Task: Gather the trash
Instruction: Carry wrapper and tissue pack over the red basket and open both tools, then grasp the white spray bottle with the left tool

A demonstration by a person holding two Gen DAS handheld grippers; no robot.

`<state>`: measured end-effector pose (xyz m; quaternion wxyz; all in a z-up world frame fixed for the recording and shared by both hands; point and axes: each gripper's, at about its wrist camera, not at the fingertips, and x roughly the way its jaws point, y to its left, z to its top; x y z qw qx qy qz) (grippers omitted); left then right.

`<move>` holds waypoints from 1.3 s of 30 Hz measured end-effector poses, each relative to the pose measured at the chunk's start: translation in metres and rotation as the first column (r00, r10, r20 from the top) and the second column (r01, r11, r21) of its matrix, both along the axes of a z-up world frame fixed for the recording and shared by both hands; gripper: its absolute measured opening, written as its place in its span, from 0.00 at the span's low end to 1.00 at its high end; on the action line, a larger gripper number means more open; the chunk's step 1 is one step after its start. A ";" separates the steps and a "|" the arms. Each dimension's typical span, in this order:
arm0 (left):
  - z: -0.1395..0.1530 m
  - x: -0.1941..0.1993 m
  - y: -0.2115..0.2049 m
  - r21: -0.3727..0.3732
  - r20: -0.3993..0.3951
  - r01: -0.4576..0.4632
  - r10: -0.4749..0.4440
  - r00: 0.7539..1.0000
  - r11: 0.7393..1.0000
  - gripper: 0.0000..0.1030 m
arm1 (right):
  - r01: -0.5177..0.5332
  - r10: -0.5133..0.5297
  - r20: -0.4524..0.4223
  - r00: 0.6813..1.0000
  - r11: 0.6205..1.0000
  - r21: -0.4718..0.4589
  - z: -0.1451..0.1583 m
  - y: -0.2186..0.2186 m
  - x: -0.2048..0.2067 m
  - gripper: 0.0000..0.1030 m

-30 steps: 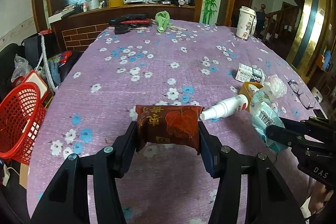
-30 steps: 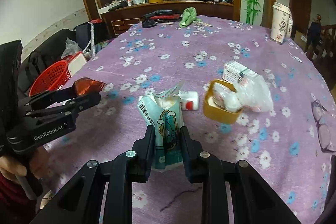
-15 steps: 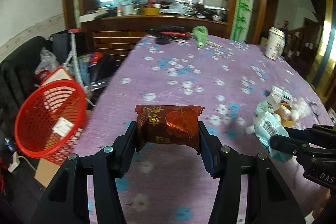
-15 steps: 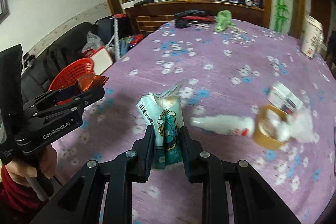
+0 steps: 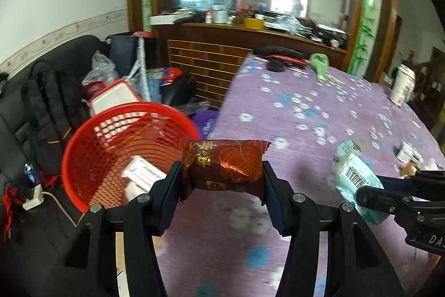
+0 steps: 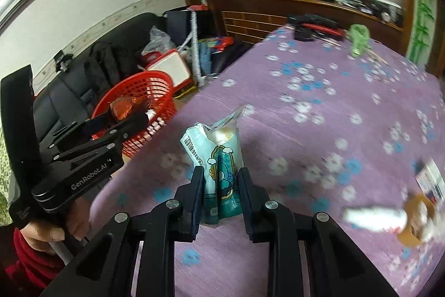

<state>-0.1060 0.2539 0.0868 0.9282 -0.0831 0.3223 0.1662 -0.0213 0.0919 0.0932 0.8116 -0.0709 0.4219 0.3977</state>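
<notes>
My left gripper [image 5: 222, 174] is shut on a dark red snack packet [image 5: 224, 167] with gold print, held above the table's left edge, just right of the red mesh basket [image 5: 91, 146]. The basket holds a white box [image 5: 141, 174]. My right gripper [image 6: 221, 185] is shut on a pale blue-green wrapper [image 6: 219, 155] over the purple flowered tablecloth [image 6: 319, 113]. The right gripper and wrapper [image 5: 356, 177] also show at the right of the left wrist view. The left gripper [image 6: 122, 116] with the red packet shows over the basket [image 6: 139, 91] in the right wrist view.
A white spray bottle [image 6: 372, 216], a yellow cup [image 6: 417, 221] and a small carton [image 6: 431, 180] lie on the table at right. A green cloth [image 5: 319, 66], dark items and a paper cup [image 5: 402, 85] sit at the far end. A black sofa [image 5: 41, 102] with bags stands behind the basket.
Both grippers have swung left with their loads. The red basket has come from the far left to just beside the left gripper's packet. The bottle and cup have slid to the right edge.
</notes>
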 end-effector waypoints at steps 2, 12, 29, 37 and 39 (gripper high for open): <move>0.000 -0.001 0.012 0.000 0.000 -0.023 0.023 1.000 1.000 0.52 | -0.023 0.023 -0.008 1.000 1.000 0.004 0.002 0.018 0.002 0.26; -0.010 -0.002 0.075 -0.001 -0.022 -0.135 0.135 0.991 0.991 0.52 | -0.101 0.102 -0.062 0.993 0.995 0.027 0.001 0.091 0.015 0.27; -0.023 -0.014 0.144 -0.090 -0.010 -0.314 0.314 0.949 0.945 0.73 | -0.097 0.117 -0.149 0.982 0.986 0.139 -0.007 0.151 0.043 0.50; -0.009 -0.003 0.070 0.006 0.043 -0.173 0.173 0.984 0.985 0.78 | -0.020 0.028 -0.062 0.998 0.992 0.124 -0.009 0.058 0.023 0.55; -0.009 0.007 0.038 0.005 0.043 -0.087 0.087 0.995 0.996 0.78 | 0.006 0.001 -0.049 0.999 0.990 0.142 -0.008 0.030 0.019 0.55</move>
